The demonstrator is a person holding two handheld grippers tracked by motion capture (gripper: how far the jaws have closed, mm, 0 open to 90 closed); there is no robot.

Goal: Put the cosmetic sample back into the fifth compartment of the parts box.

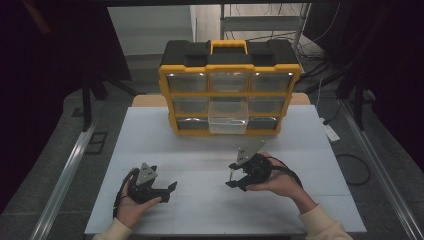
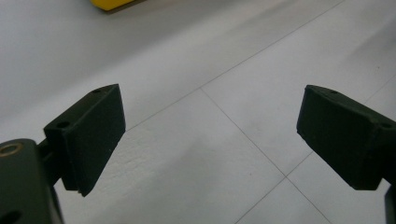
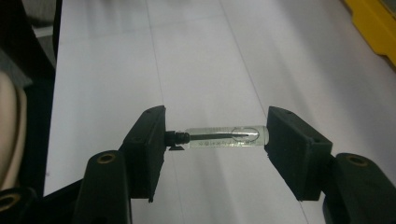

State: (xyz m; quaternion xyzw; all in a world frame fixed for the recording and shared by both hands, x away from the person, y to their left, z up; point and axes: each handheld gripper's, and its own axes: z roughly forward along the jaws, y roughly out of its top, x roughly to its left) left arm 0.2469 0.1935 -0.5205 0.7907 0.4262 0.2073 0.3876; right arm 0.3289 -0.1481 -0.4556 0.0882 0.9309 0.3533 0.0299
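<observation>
My right gripper (image 3: 215, 137) is shut end to end on a small clear glass vial (image 3: 227, 137) with a black cap and a thin dark stem inside, held lengthwise between the pads above the white table. From above, the right gripper (image 1: 234, 181) hangs right of centre with the vial (image 1: 230, 176) a thin pale sliver at its tips. The left gripper (image 1: 170, 191) rests at the front left with its jaws wide apart. Between them, in the left gripper view, lies bare table (image 2: 205, 135). At the back stands a yellow and black drawer organiser (image 1: 230, 87), one clear drawer (image 1: 228, 117) pulled out.
The white table (image 1: 200, 150) runs from the organiser to the front edge. Metal rails flank it on the floor at both sides. Cables and a power strip (image 1: 331, 132) lie to the right. A yellow corner of the organiser (image 3: 371, 23) shows in the right gripper view.
</observation>
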